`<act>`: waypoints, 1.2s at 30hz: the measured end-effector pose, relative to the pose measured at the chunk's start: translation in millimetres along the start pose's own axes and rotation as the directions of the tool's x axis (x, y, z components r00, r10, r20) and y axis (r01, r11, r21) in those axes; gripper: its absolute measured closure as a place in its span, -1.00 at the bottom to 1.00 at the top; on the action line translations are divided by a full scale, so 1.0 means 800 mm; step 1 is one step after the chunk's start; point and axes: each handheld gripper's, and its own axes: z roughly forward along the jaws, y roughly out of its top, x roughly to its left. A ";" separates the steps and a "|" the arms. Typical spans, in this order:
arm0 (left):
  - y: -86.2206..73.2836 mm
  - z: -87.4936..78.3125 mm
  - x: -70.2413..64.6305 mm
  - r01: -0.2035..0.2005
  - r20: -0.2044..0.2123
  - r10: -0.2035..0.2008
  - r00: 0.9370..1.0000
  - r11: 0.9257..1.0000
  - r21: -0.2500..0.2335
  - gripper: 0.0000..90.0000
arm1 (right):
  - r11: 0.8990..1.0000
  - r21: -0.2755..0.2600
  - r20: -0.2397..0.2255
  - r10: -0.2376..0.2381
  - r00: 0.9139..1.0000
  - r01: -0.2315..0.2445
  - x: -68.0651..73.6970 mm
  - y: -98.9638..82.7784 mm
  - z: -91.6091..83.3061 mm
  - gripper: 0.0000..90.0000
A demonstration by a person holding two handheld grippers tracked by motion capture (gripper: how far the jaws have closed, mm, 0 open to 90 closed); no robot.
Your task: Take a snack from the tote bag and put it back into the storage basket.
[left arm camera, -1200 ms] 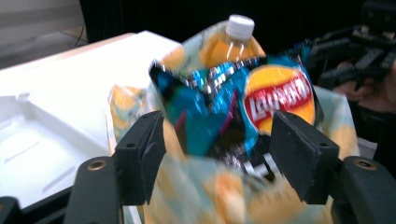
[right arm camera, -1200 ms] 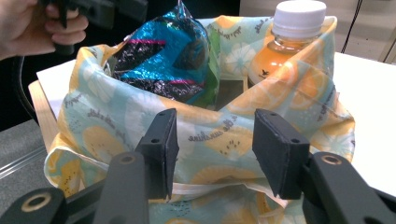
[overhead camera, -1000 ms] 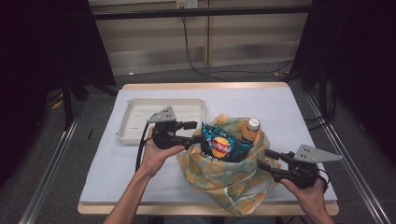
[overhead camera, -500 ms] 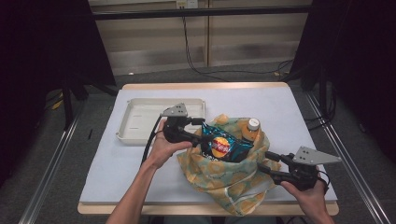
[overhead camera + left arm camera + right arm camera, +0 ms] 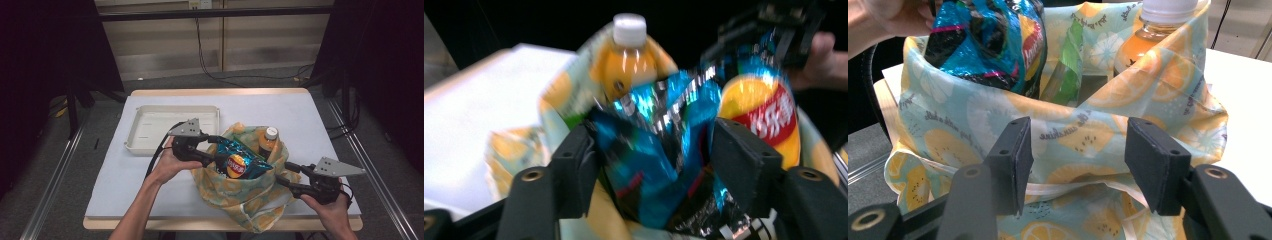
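At table centre, the left gripper (image 5: 214, 150), jaws just narrowing, clamps the chip bag (image 5: 240, 161) for extraction; the right gripper (image 5: 281, 172), jaws half-open and widening, braces the fabric bag (image 5: 235, 197), nothing pinched.

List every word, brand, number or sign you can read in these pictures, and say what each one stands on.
"the sunshine": on the fruit-print cloth bag, in script; the script along its upper edge is too small and creased to read.
The red band with white characters on the chip bag: too blurred to read.
The bottle: no legible label.
The white tray: no text.
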 end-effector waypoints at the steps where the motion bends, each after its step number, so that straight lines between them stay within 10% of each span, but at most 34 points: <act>1: -0.002 0.006 -0.001 -0.002 -0.004 0.002 1.000 1.000 0.021 -0.19 | 1.000 -0.002 0.000 -0.003 1.000 0.003 0.000 0.000 0.000 -0.01; 16: -0.005 0.003 0.001 0.079 -0.045 -0.080 0.996 0.997 -0.006 0.93 | 1.000 0.003 -0.001 -0.010 1.000 0.010 0.002 -0.001 -0.001 -0.01; 36: 0.010 -0.022 -0.008 0.130 -0.094 -0.137 0.986 0.988 -0.081 0.98 | 1.000 -0.004 0.010 -0.007 1.000 0.007 0.001 -0.002 -0.003 -0.01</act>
